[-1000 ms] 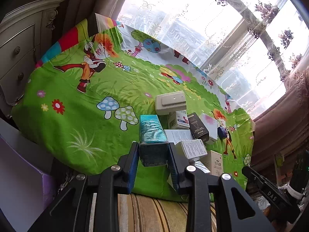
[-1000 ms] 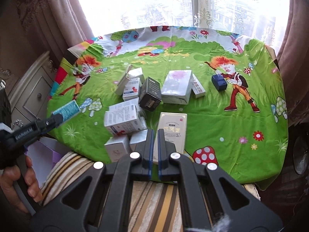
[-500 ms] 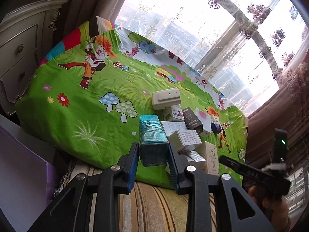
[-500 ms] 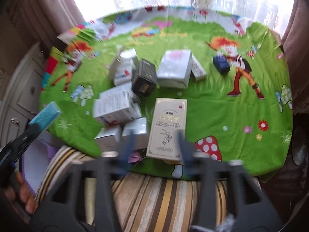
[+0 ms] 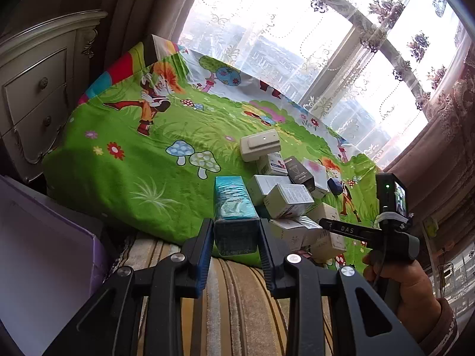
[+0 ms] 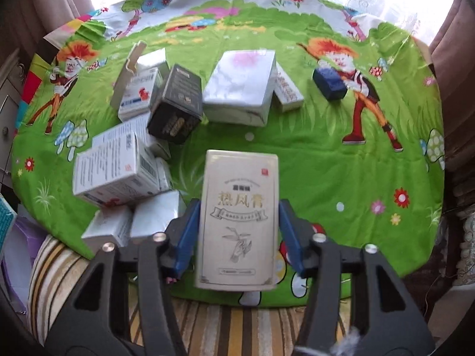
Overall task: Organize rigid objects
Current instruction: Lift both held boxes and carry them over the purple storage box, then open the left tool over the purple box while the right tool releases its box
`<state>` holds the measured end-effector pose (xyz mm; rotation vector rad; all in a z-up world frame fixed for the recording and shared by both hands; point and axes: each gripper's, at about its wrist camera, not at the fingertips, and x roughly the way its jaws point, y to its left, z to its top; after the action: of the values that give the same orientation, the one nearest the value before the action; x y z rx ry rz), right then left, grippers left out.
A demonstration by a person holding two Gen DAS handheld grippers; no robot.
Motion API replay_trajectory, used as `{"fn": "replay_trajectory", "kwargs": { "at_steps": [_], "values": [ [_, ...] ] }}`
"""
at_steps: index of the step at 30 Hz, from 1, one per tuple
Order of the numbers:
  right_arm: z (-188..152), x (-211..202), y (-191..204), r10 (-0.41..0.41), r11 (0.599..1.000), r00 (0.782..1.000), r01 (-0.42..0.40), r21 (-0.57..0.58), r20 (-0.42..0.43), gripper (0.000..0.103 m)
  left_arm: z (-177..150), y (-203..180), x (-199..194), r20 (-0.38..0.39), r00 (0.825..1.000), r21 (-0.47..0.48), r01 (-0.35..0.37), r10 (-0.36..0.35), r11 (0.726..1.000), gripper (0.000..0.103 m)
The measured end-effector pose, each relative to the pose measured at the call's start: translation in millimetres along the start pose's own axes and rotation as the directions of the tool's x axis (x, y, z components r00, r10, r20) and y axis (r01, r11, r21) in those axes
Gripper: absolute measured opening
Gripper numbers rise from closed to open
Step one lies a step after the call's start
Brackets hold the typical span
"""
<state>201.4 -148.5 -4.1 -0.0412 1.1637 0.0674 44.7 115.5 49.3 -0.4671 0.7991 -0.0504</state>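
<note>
- My left gripper (image 5: 236, 231) is clamped on the teal box (image 5: 234, 204); the box stands between the jaws with both pads pressed to its sides, carried off the cloth, same as a second ago.
- The change is on my right: a second ago the right gripper (image 6: 237, 237) had its jaws nearly together behind the cream box (image 6: 239, 222); now they are spread wide and sit one on each side of it.
- I see a thin gap on the left side of that box, while the right pad looks at or very near the edge; I judge it is straddled, not yet gripped.
- The cream box lies flat on the green cartoon cloth (image 6: 326, 163), its near end at the cloth's front edge, its far end pointing away from my right jaws.
- Just left of the right jaws is a pile of white boxes (image 6: 118, 172); ahead and left is the black box (image 6: 176, 103), straight ahead the large silver box (image 6: 240, 89), and ahead to the right the small blue box (image 6: 329, 84), well apart from the rest.
- What this means: one item is in hand on the left and the right is lined up for a second pick, so sorting is at an early stage with most boxes untouched.
- Next I would close the right jaws squarely; the box is wide, so a skewed squeeze might twist it.
</note>
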Motion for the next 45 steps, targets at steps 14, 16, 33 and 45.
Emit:
{"fn": "replay_trajectory", "kwargs": {
  "at_steps": [14, 16, 33, 45],
  "values": [
    [3.7, -127.2, 47.5, 0.181, 0.983, 0.962, -0.171, -0.067, 0.205, 0.055, 13.7, 75.8, -49.4, 0.088, 0.968, -0.101, -0.225, 0.234, 0.969, 0.031],
    [1.2, -142.1, 83.3, 0.247, 0.966, 0.947, -0.225, -0.126, 0.205, 0.055, 15.3, 95.0, -56.5, 0.086, 0.955, -0.122, -0.272, 0.283, 0.955, 0.031],
    [-115.4, -90.1, 363.8, 0.412, 0.726, 0.901, -0.415, -0.548, -0.136, 0.055, -19.9, 239.5, -78.8, -0.047, 0.881, -0.305, -0.462, 0.471, 0.833, 0.031],
    [-131.2, -54.0, 399.0, 0.358, 0.725, 0.917, -0.393, -0.565, -0.179, 0.056, -33.9, 269.6, -72.6, -0.095, 0.875, -0.375, -0.472, 0.474, 0.798, 0.031]
  ]
}}
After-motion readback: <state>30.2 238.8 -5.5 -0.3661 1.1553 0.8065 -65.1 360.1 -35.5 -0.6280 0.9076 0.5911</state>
